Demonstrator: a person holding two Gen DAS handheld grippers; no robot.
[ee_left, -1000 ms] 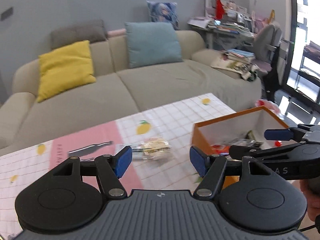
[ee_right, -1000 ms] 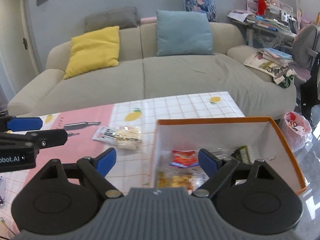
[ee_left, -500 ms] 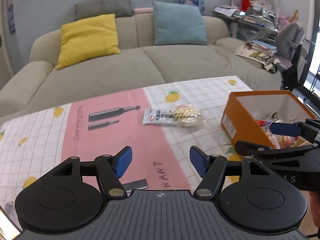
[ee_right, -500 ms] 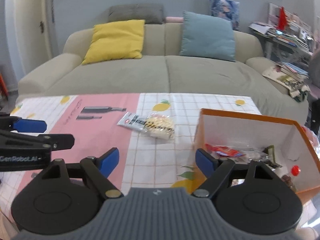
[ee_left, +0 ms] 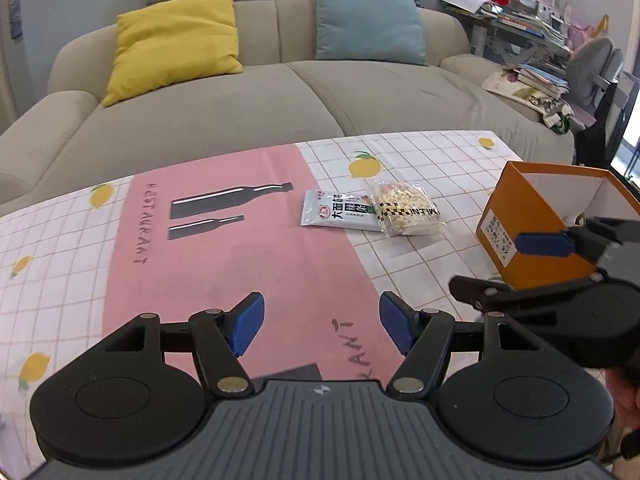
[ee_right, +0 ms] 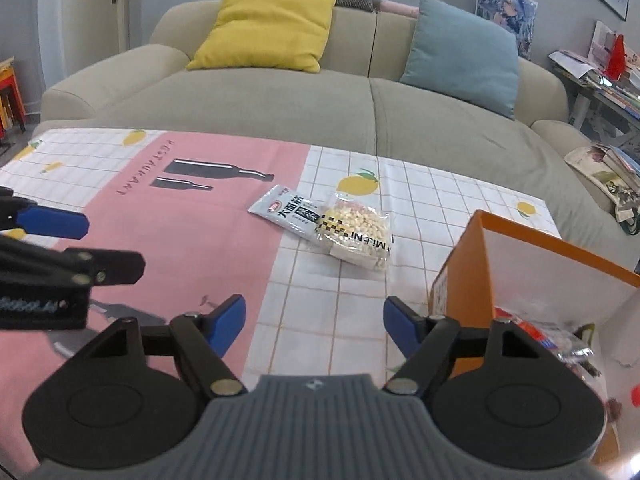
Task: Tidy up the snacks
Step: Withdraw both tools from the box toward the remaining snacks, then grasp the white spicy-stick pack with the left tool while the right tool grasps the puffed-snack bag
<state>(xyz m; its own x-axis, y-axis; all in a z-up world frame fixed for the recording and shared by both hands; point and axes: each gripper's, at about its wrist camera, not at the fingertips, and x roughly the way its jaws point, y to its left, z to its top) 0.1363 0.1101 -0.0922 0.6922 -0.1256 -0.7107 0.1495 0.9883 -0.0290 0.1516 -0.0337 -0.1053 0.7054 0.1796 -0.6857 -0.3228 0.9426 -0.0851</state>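
Observation:
Two snack packets lie on the tablecloth: a white flat packet [ee_left: 338, 213] [ee_right: 285, 213] with a clear bag of pale puffed snack [ee_left: 406, 208] [ee_right: 356, 234] overlapping its right end. An orange box [ee_left: 532, 222] [ee_right: 476, 264] at the right holds several wrapped snacks [ee_right: 556, 330]. My left gripper [ee_left: 321, 326] is open and empty, low over the pink part of the cloth, well short of the packets. My right gripper [ee_right: 314, 322] is open and empty, beside the box's left wall. Each gripper shows at the edge of the other's view.
The table has a pink and white checked cloth [ee_left: 240, 248] with lemon prints. A beige sofa [ee_left: 280, 92] with yellow and blue cushions stands behind the far table edge. A cluttered desk and chair [ee_left: 560, 48] stand at the right.
Both grippers have swung left, away from the box and toward the packets. The packets now sit nearer the centre of both views. Both grippers stay open and empty.

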